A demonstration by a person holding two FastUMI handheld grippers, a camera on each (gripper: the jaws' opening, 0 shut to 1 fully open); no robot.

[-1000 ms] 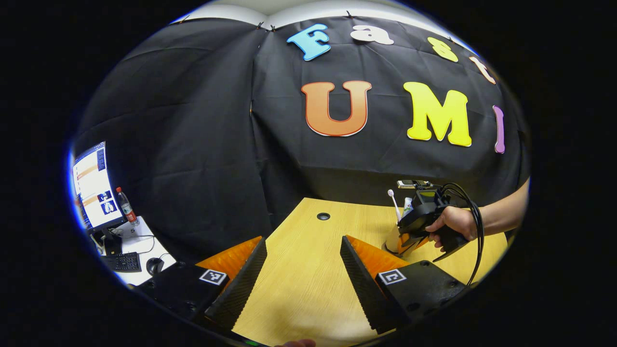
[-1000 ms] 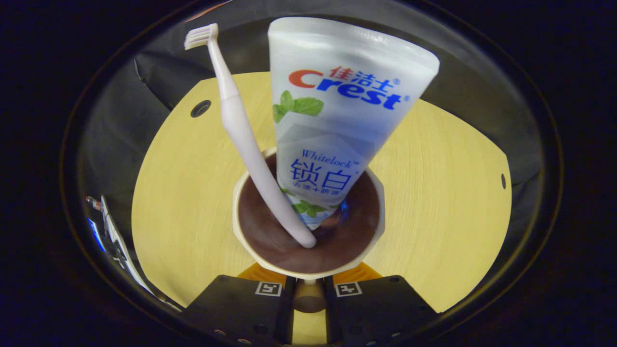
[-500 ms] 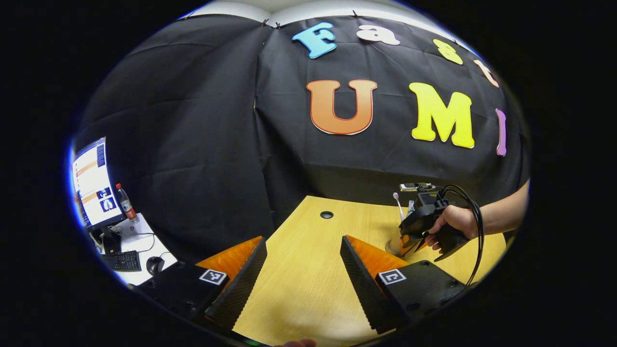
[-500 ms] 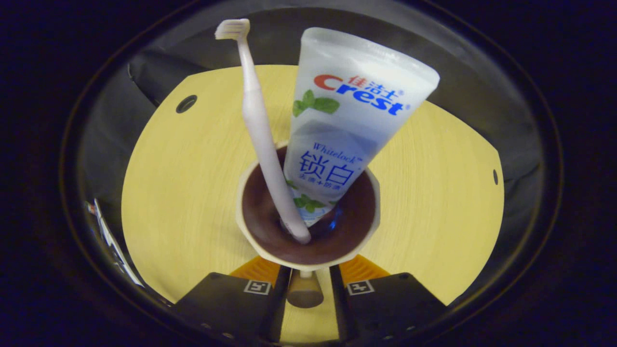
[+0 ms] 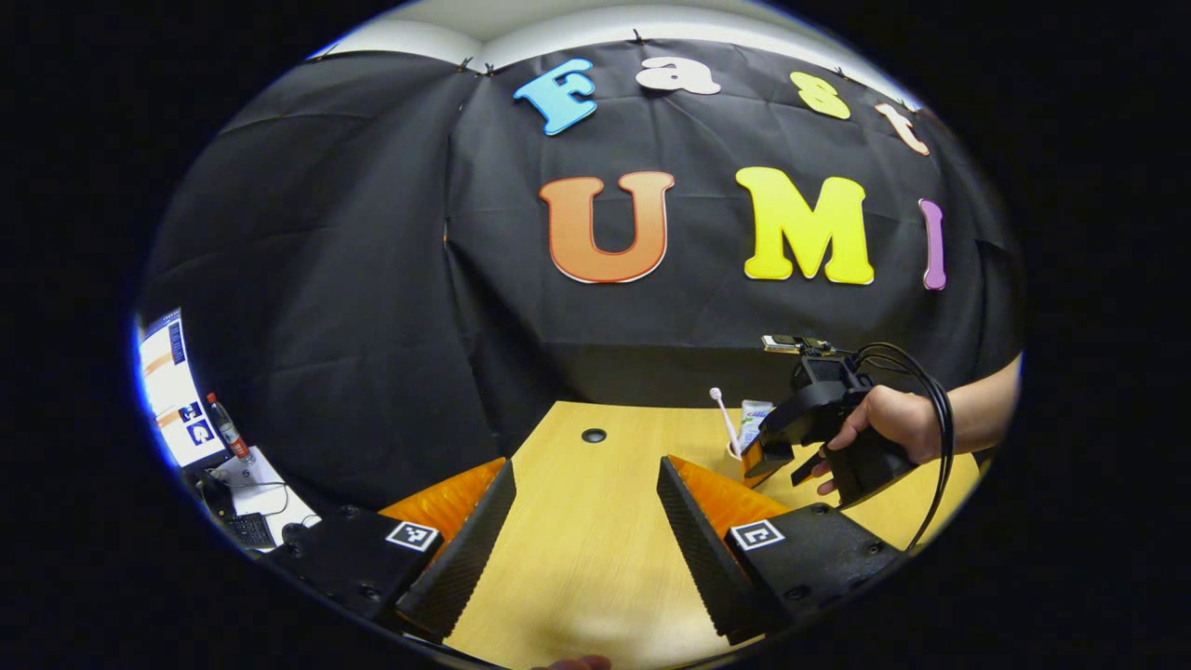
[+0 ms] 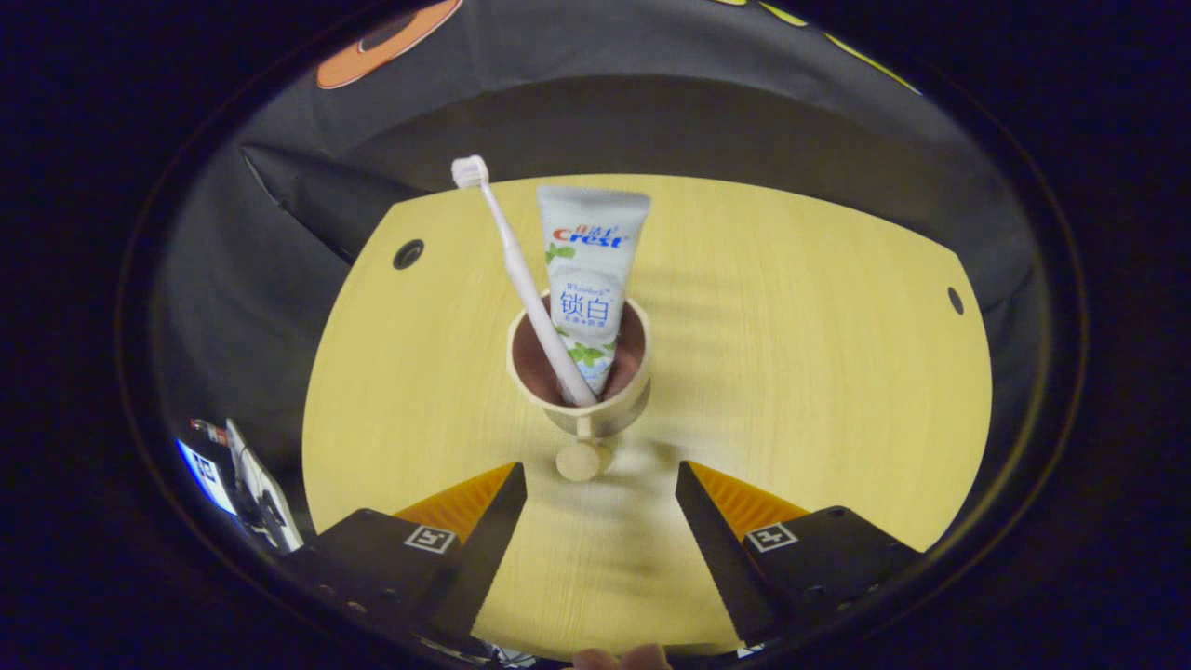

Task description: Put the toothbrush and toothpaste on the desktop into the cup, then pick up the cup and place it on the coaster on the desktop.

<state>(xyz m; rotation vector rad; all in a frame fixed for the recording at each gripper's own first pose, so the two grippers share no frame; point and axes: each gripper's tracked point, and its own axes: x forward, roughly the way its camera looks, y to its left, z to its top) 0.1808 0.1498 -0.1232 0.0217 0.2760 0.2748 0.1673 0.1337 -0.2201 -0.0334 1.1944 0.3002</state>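
A: Cup [image 6: 579,372] first: where is it?
B: It stands upright on the wooden surface [image 6: 791,372], roughly midway between the left and right edges, its knobbed handle [image 6: 581,460] pointing at the camera in the right gripper view. The toothbrush [image 6: 521,270] and the toothpaste [image 6: 588,279] lean inside it, bristles and crimped end up.
A: Any writing?
B: The tube carries a brand logo in red and blue, a mint-leaf picture and blue characters lower down; the small print is too fine to make out.
A: The fingers?
B: The right gripper [image 6: 600,507] has its fingers spread wide, apart from the handle, holding nothing. The left gripper [image 5: 586,521] is also wide and empty, over the near edge.
A: Anything hidden?
B: In the left gripper view the right gripper [image 5: 765,456] and the hand [image 5: 884,428] cover most of the cup. I cannot tell whether a coaster lies under it. A monitor [image 5: 167,391] is cut off at the side.
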